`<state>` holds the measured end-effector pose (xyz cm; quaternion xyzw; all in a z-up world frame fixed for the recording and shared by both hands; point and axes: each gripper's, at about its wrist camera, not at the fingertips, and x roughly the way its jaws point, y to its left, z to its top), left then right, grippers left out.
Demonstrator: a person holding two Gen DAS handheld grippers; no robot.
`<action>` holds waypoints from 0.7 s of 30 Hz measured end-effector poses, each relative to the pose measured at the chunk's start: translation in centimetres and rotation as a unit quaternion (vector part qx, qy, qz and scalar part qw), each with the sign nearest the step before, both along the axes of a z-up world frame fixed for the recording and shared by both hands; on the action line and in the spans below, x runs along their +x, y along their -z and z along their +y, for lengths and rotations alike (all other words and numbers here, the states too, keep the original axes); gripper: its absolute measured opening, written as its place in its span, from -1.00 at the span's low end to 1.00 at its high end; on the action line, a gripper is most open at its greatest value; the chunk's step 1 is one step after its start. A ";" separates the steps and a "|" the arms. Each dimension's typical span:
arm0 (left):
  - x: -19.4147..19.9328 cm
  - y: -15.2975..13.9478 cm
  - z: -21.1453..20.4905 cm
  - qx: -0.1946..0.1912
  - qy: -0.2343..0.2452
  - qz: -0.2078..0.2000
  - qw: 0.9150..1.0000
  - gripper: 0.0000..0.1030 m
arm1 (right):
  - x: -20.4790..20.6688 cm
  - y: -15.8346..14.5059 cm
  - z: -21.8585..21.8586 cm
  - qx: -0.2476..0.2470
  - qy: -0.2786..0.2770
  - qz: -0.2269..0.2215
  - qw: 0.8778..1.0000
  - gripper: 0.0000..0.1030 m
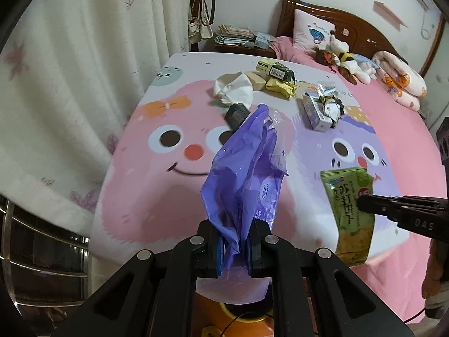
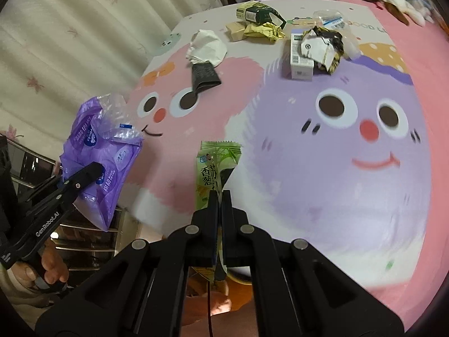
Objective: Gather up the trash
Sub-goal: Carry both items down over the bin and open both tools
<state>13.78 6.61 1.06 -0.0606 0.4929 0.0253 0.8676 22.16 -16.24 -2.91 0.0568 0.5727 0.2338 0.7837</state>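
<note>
My left gripper (image 1: 235,241) is shut on a crumpled purple plastic wrapper (image 1: 247,174), held above the near edge of the bed; the same purple wrapper (image 2: 96,151) and left gripper (image 2: 92,172) show at the left of the right wrist view. My right gripper (image 2: 220,196) is shut on a green cracker packet (image 2: 216,165), which hangs over the bed's near edge. In the left wrist view that green packet (image 1: 349,213) sits at the right with the right gripper (image 1: 362,203) clamped on its side. More trash lies farther up the bed.
On the cartoon bedspread (image 2: 322,182) lie a white crumpled tissue (image 2: 207,46), a black sachet (image 2: 204,77), a yellow wrapper (image 2: 262,32), a dark green box (image 2: 259,14) and a white carton (image 2: 301,59) with torn foil. Curtain (image 1: 70,98) at left, pillow (image 1: 311,31) and plush toys (image 1: 345,59) at the headboard.
</note>
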 end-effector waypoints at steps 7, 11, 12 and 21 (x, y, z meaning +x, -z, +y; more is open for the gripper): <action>-6.5 -0.2 3.0 -0.014 0.029 -0.009 0.999 -0.79 | -8.2 -0.7 1.8 -0.010 0.039 -0.013 0.999 -1.00; -10.0 0.2 4.0 -0.024 0.054 -0.008 0.998 -0.79 | -13.3 -0.8 2.3 -0.019 0.062 -0.014 0.998 -1.00; -10.7 0.4 4.1 -0.026 0.059 -0.007 0.998 -0.79 | -14.2 -0.8 2.4 -0.020 0.066 -0.014 0.998 -1.00; -15.3 2.7 3.3 -0.045 0.096 0.019 0.994 -0.79 | -21.7 0.3 2.1 -0.044 0.097 0.005 0.994 -1.00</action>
